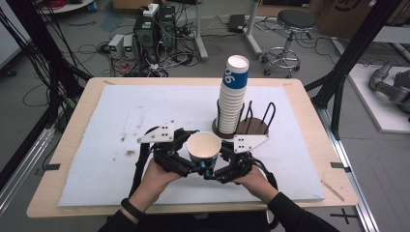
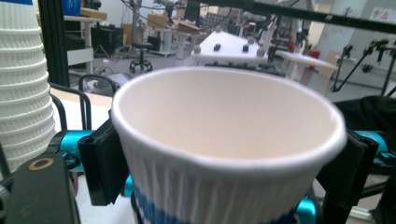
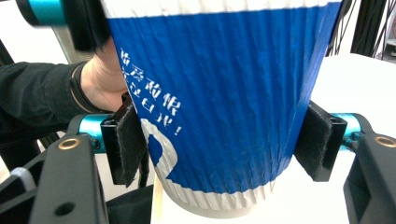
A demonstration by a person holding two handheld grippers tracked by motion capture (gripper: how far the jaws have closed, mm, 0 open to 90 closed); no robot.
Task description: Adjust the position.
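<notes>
The right gripper (image 3: 219,140) clamps the cup (image 1: 203,148) low on its blue wall, holding it above the mat (image 1: 111,145) near the stack (image 1: 232,94). The left gripper (image 2: 224,154) brackets the rim, its pads seemingly loose. If both squeeze, the thin wall may buckle; if the right one slackens, the cup could drop.
</notes>
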